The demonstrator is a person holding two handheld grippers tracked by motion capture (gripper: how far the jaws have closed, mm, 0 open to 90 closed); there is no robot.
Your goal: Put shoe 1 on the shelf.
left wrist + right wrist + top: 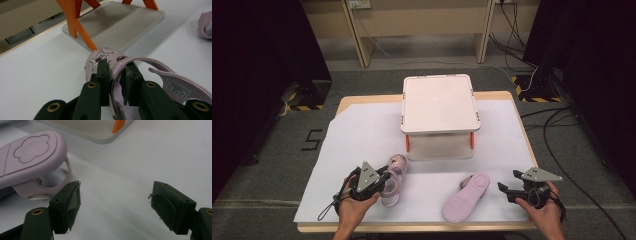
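Left hand-held gripper (115,72) clamped on sandal (130,75) strap; right hand-held gripper (115,202) wide, beside overturned sandal (30,155)

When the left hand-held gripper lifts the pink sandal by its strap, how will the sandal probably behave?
The pink sandal is probably light: it looks like small moulded plastic. Its thin strap, pinched by the left hand-held gripper, may bend, so the sandal could hang and swing. The smooth surface may slip somewhat.

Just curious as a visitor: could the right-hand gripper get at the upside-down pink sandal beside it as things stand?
Probably yes. The right gripper has its jaws wide open and holds nothing, and the overturned sandal lies just to its left on the white sheet, with nothing between them. The left gripper is busy gripping the other sandal.
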